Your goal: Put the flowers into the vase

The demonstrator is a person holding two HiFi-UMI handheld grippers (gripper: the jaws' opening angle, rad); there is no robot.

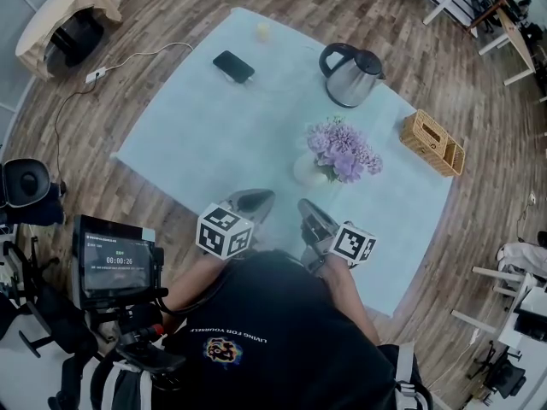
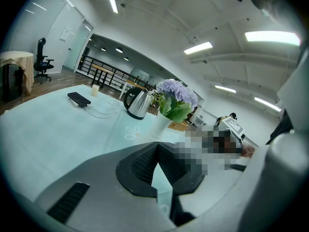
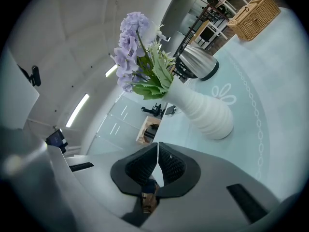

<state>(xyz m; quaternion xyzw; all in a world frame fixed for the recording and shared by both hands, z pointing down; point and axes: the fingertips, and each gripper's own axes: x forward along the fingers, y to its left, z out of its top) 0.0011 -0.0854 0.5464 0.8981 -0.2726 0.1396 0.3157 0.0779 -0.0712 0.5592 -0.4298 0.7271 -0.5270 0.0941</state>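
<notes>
The flowers look already placed, so the risks from here are knocks, not misses. The pale blue cloth-covered worktop (image 1: 188, 135) has plenty of bare cloth, but the white ribbed ceramic vase (image 3: 205, 112) is narrow at the neck and carries a broad head of lilac hydrangea-like flowers with green leaves (image 1: 344, 150) that spreads wider than the vase. A nudge from either gripper on the way past could probably tip it.

The left gripper (image 2: 155, 146) has its jaws closed together with nothing between them. The right gripper (image 3: 158, 146) is likewise closed and empty. Both sit at the near edge of the worktop by the person's body, apart from the vase. A shut gripper reaching in to straighten the stems could push the vase, not hold it. A fall towards the far side might strike the brushed-steel kettle with black handle and lid (image 1: 350, 77).

Containers:
- The kettle's lid is down, so what is in it cannot be seen.
- The rectangular woven wicker basket (image 1: 433, 142) sits near the worktop's right edge. It has two compartments, and I see nothing in either.
- The vase stands upright near the middle of the worktop and holds the flowers, stems down in its neck.
- A small pale cup-like thing (image 1: 263, 31) stands at the far edge, too small to tell its contents.
</notes>
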